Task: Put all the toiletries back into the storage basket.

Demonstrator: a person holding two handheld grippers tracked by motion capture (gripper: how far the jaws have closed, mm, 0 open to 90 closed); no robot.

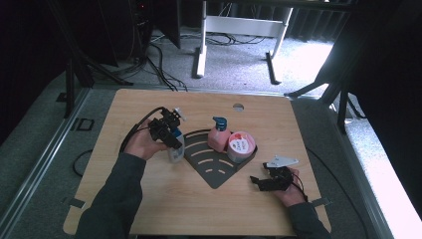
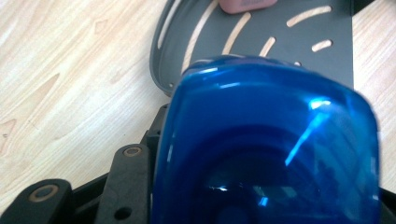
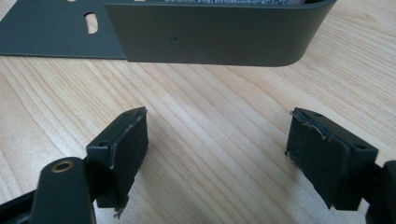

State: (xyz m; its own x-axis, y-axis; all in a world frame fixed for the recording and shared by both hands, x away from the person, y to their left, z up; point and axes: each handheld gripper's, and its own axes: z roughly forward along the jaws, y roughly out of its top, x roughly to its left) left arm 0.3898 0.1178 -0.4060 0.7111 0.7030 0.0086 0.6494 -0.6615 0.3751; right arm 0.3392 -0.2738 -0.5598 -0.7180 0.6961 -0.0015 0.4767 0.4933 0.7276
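My left gripper is shut on a blue translucent bottle, held upright just off the left edge of a dark grey slotted tray. In the high view the bottle looks pale below the jaws. On the tray stand a pink pump bottle and a round tub with a pink lid. My right gripper rests on the table right of the tray's near corner. Its jaws stand open over bare wood, with the tray's wall just ahead.
The wooden table has a small round hole near its far edge. Beyond the table lie cables and a white frame on the grey floor. The pink bottle's base sits at the far end of the tray in the left gripper view.
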